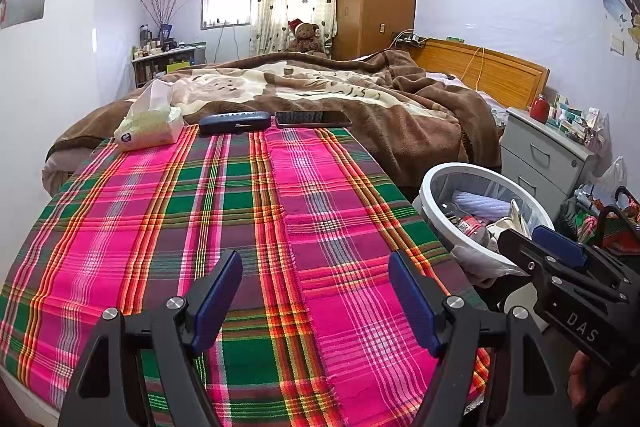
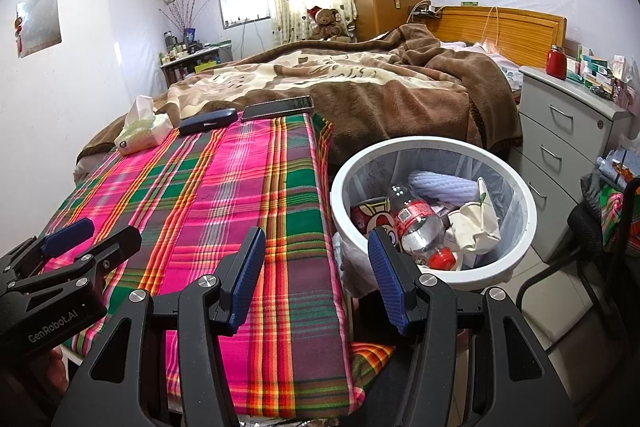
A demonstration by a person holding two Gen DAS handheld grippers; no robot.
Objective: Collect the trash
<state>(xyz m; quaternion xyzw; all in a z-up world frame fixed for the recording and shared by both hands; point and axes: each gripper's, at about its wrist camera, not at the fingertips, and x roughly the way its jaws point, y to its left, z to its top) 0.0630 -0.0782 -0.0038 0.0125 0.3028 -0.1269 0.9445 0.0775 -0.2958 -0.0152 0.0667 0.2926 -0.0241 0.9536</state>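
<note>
A white trash bin (image 2: 520,247) lined with a clear bag stands on the floor right of the bed; it also shows in the left wrist view (image 1: 434,179). It holds a plastic bottle (image 2: 420,227) with a red cap, crumpled paper (image 2: 476,223), a snack wrapper (image 2: 370,213) and white foam (image 2: 440,185). My left gripper (image 1: 316,287) is open and empty over the plaid cloth (image 1: 240,219). My right gripper (image 2: 316,263) is open and empty at the bed's right edge, just short of the bin.
On the cloth's far end lie a tissue pack (image 1: 150,125), a dark glasses case (image 1: 234,123) and a phone (image 1: 312,119). A brown blanket (image 1: 360,95) covers the bed beyond. A grey drawer unit (image 2: 568,143) and a black chair (image 2: 592,247) stand right of the bin.
</note>
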